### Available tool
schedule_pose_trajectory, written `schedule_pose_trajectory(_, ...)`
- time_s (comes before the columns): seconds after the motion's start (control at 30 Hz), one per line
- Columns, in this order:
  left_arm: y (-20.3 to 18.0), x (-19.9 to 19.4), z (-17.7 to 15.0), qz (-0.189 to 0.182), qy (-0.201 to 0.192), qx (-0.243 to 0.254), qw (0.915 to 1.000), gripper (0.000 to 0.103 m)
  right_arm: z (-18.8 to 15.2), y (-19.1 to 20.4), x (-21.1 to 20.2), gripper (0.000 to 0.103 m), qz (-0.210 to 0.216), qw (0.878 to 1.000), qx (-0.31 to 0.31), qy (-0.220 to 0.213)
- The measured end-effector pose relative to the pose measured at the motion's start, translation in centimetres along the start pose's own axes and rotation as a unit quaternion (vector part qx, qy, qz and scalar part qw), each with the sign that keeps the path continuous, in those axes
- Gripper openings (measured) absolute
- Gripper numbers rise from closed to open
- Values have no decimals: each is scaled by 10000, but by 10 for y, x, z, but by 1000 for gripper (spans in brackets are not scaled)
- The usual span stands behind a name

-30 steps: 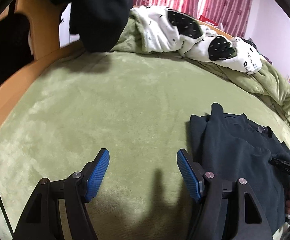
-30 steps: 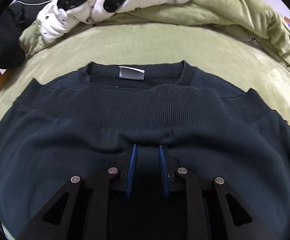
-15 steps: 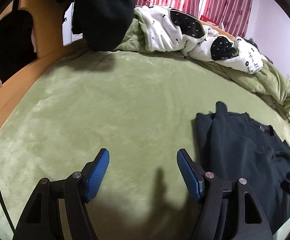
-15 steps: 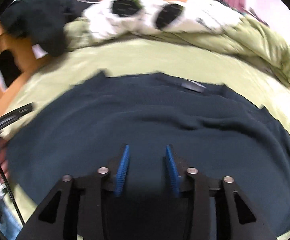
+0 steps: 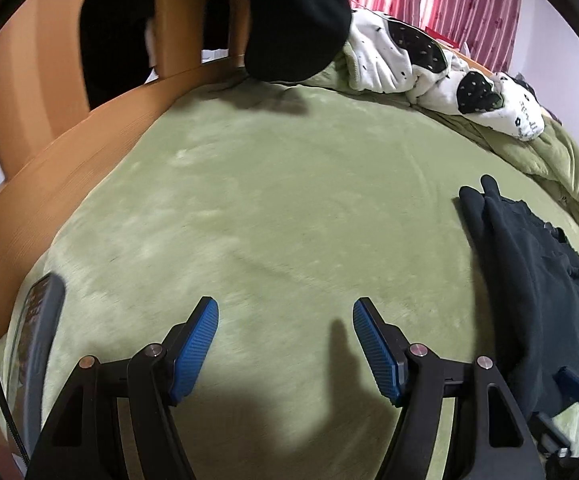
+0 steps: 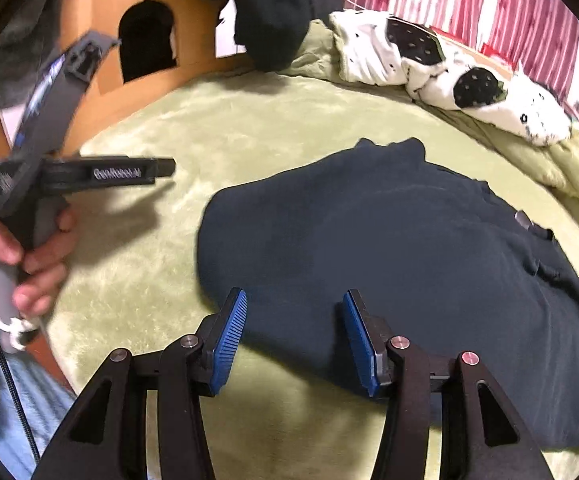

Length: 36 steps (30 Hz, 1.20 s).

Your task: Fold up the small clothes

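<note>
A dark navy sweatshirt [image 6: 389, 248] lies folded on the green bed cover [image 6: 249, 120]. My right gripper [image 6: 293, 340] is open and empty, just above the garment's near left edge. My left gripper [image 5: 285, 348] is open and empty over bare green cover, with the sweatshirt [image 5: 537, 288] off to its right. In the right wrist view the left gripper [image 6: 161, 168] shows from the side, held in a hand, left of the sweatshirt. A tip of the right gripper [image 5: 577, 384] shows at the left wrist view's lower right, on the garment's edge.
A white and black spotted blanket [image 5: 429, 64] and a bunched green quilt [image 5: 561, 168] lie along the far side. A black garment [image 5: 293, 20] hangs over the orange wooden bed frame [image 5: 89, 152] at the far left.
My right gripper let go of the sweatshirt, opened and swung left and back. My left gripper drifted left, away from the garment, and stayed open.
</note>
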<state>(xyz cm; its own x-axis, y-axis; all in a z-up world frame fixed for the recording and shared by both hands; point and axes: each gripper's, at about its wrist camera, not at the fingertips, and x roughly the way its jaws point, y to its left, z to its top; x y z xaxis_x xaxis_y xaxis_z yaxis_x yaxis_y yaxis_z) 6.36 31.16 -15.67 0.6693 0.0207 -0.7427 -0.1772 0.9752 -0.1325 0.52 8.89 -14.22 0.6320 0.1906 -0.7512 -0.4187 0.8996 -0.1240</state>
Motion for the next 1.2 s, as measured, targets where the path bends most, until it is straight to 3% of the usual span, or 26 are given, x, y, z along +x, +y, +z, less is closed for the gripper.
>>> schedule_pose_trajectory(0.13,10,-4,0,-126,-35,-130,9998,68,-2,13,13,50,-314,9993,-175,39)
schedule_pose_trajectory(0.27,11,-5,1,-188,-71,-170,9997,68,-4,19,25,58,-465,9985,-271,27)
schedule_pose_trajectory(0.43,5,-5,2,-203,-68,-122,9997,68,-11,22,22,60,-451,9985,-309,32)
schedule_pose_trajectory(0.47,4,-4,2,-200,-63,-103,9997,68,-14,24,21,65,-426,9984,-355,69)
schedule_pose_trajectory(0.57,-1,-5,2,-199,-84,-37,9998,68,-20,32,20,65,-605,9968,-524,-43)
schedule_pose_trajectory(0.83,-7,-5,0,-57,-97,76,9999,68,-5,22,38,65,-758,9969,-216,-68)
schedule_pose_trajectory(0.87,-8,-5,0,-48,-93,77,9999,68,-3,19,41,62,-759,9970,-161,-71)
schedule_pose_trajectory(0.97,-9,-3,0,-5,-78,78,9999,68,3,12,41,32,-930,9955,-27,-164)
schedule_pose_trajectory(1.2,-31,-4,3,10,-81,239,9997,68,15,-30,8,26,-448,9961,691,-325)
